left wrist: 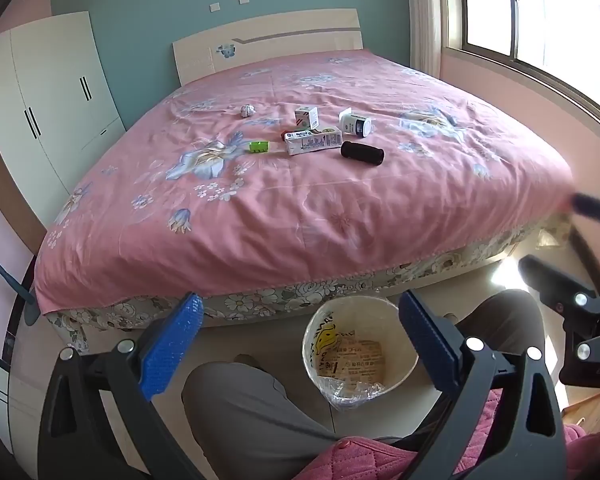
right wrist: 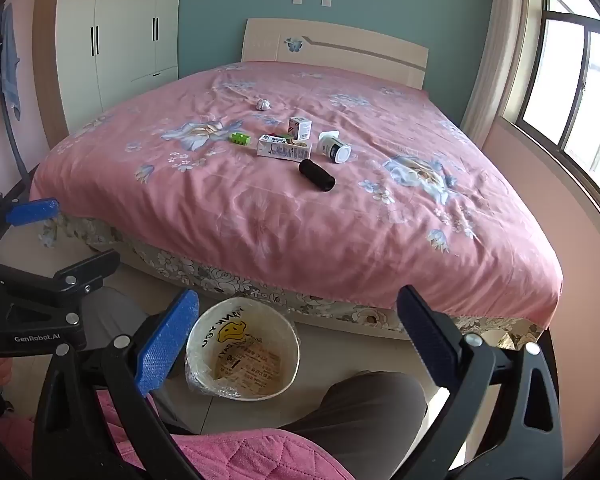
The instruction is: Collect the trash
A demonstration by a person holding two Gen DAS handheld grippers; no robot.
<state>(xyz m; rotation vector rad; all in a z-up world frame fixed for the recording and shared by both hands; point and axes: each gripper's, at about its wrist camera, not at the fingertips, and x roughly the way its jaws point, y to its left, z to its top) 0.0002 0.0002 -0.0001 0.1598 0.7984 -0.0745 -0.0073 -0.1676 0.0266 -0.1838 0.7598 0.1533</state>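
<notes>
Trash lies mid-bed on the pink bedspread (left wrist: 300,216): a crumpled paper ball (left wrist: 247,110) (right wrist: 263,104), a green piece (left wrist: 259,147) (right wrist: 239,138), a long white carton (left wrist: 313,142) (right wrist: 284,148), a small white box (left wrist: 307,117) (right wrist: 300,127), a white jar on its side (left wrist: 355,122) (right wrist: 333,147) and a black cylinder (left wrist: 362,154) (right wrist: 317,175). A lined white bin (left wrist: 360,356) (right wrist: 242,354) stands on the floor at the bed's foot. My left gripper (left wrist: 300,340) and my right gripper (right wrist: 298,336) are both open and empty, held above the bin, far from the trash.
A white wardrobe (right wrist: 116,32) stands left of the bed, a window (right wrist: 572,92) on the right. The person's knees (left wrist: 252,412) (right wrist: 364,412) flank the bin. The headboard (right wrist: 332,48) is against a teal wall.
</notes>
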